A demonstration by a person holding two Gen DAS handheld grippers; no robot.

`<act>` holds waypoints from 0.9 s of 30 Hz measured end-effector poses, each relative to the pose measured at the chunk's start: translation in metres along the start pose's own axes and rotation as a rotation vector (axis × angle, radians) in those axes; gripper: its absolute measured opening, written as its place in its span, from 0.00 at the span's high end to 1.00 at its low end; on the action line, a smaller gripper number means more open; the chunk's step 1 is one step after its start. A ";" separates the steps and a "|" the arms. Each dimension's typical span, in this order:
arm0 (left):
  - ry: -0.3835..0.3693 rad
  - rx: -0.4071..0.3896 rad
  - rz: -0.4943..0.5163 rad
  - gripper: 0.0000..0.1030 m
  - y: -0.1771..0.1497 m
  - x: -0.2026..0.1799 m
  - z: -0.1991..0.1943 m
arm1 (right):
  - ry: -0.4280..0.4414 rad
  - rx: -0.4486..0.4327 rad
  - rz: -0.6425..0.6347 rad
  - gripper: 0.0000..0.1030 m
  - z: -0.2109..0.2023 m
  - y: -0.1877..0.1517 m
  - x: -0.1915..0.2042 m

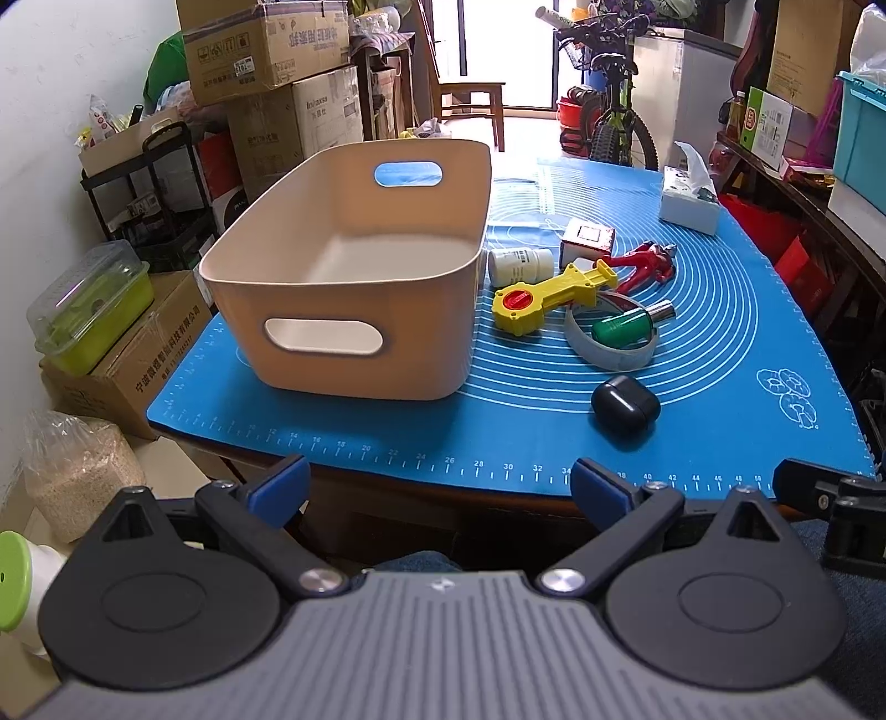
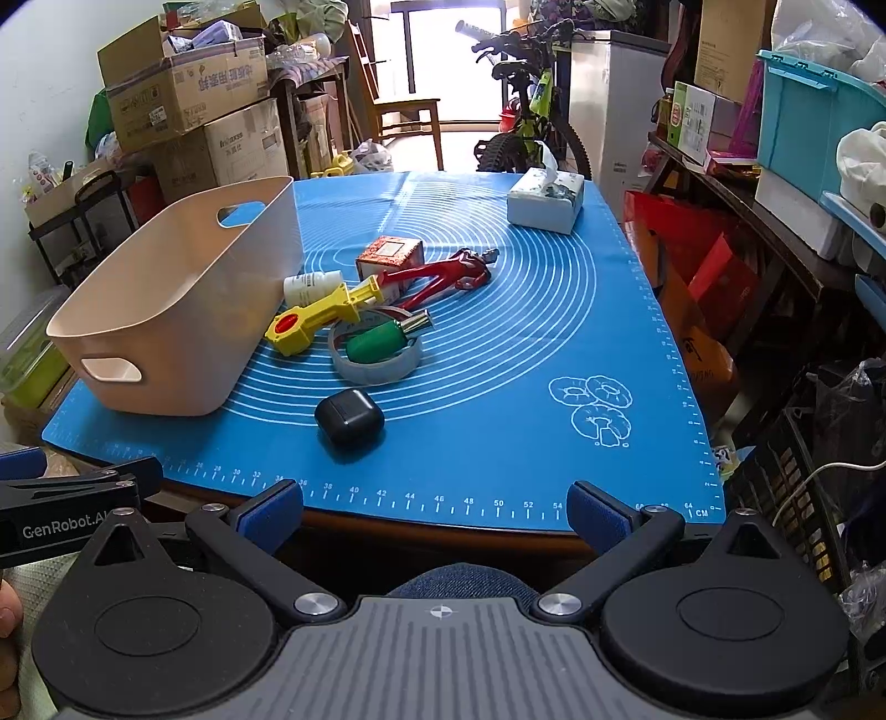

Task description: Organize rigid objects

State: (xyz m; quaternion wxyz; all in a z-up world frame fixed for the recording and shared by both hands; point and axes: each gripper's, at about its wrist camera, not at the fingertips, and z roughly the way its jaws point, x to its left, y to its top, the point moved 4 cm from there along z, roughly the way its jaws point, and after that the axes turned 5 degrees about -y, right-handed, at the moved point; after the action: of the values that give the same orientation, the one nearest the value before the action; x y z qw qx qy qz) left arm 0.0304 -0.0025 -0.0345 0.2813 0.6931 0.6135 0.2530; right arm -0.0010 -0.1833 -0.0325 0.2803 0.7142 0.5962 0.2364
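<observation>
left wrist: left gripper fingers spread, empty, off desk's near edge; beige bin empty at left edge | right wrist: right gripper likewise spread, empty; black case nearest | step: sorting unstarted; next: reach, pinch case.

Cluttered storage room, daylight from far doorway.
White wall left with stacked cardboard boxes; wooden chair and bicycle beyond the table; shelf with teal bin right.
</observation>
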 end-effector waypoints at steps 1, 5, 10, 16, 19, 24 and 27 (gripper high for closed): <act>0.000 0.000 0.000 0.04 -0.001 0.000 0.000 | 0.000 0.000 0.000 0.02 0.000 -0.001 0.000; 0.000 0.000 0.000 0.04 0.000 0.000 0.000 | 0.000 0.000 0.000 0.02 0.000 -0.001 -0.001; 0.000 0.001 0.000 0.04 0.000 0.000 0.001 | 0.001 0.002 0.002 0.02 0.000 -0.001 -0.001; 0.000 0.002 -0.001 0.04 0.000 0.000 0.001 | 0.002 0.004 0.002 0.02 0.000 0.000 -0.001; 0.000 0.002 0.000 0.04 0.000 0.000 0.001 | 0.002 0.004 0.002 0.02 0.000 0.000 -0.001; 0.000 0.003 -0.001 0.04 -0.002 -0.001 0.001 | 0.002 0.005 0.003 0.02 0.000 0.000 -0.001; -0.001 0.004 -0.001 0.04 -0.001 0.000 0.001 | 0.002 0.005 0.002 0.02 0.000 0.000 -0.001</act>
State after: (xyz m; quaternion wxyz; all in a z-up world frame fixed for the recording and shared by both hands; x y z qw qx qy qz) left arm 0.0301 -0.0029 -0.0362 0.2803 0.6935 0.6141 0.2517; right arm -0.0011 -0.1844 -0.0323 0.2775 0.7154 0.5963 0.2360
